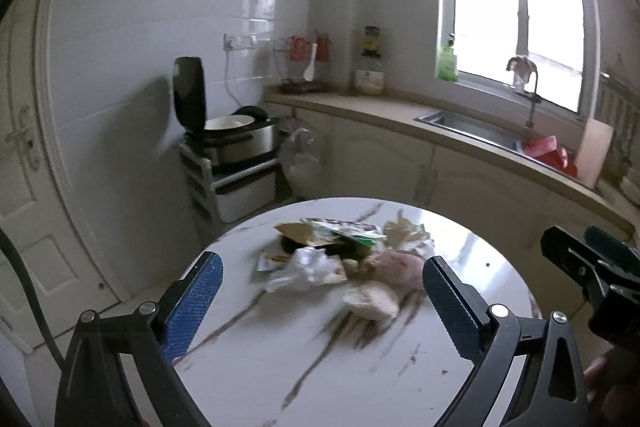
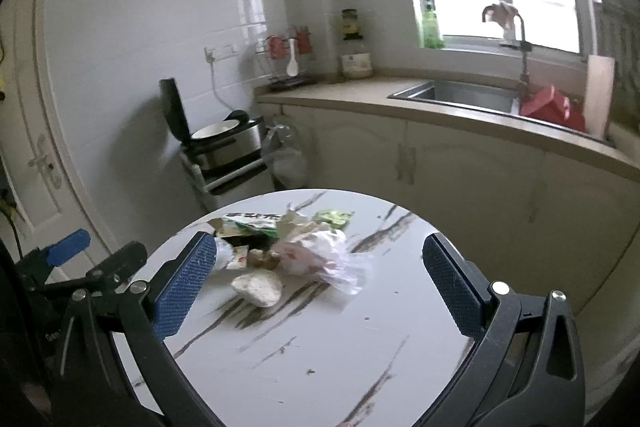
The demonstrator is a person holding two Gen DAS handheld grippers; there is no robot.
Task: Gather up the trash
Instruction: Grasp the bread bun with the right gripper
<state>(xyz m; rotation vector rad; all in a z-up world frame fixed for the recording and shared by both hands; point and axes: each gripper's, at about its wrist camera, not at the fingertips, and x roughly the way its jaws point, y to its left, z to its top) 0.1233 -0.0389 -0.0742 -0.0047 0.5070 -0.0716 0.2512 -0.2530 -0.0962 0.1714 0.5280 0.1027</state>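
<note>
Both claws, left claw [image 1: 322, 301] and right claw [image 2: 320, 287], gape wide and empty above the table [image 2: 320, 367]; the trash pile [image 1: 340, 255] lies just ahead, centred between them, neither nearer.

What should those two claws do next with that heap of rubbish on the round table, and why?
Probably bring one claw forward and down onto the nearest piece, the pale crumpled wad. Both the left claw and right claw are wide open and empty, short of the trash pile on the marble table. The wad lies apart at the pile's near edge, so it looks easiest to grab.
</note>
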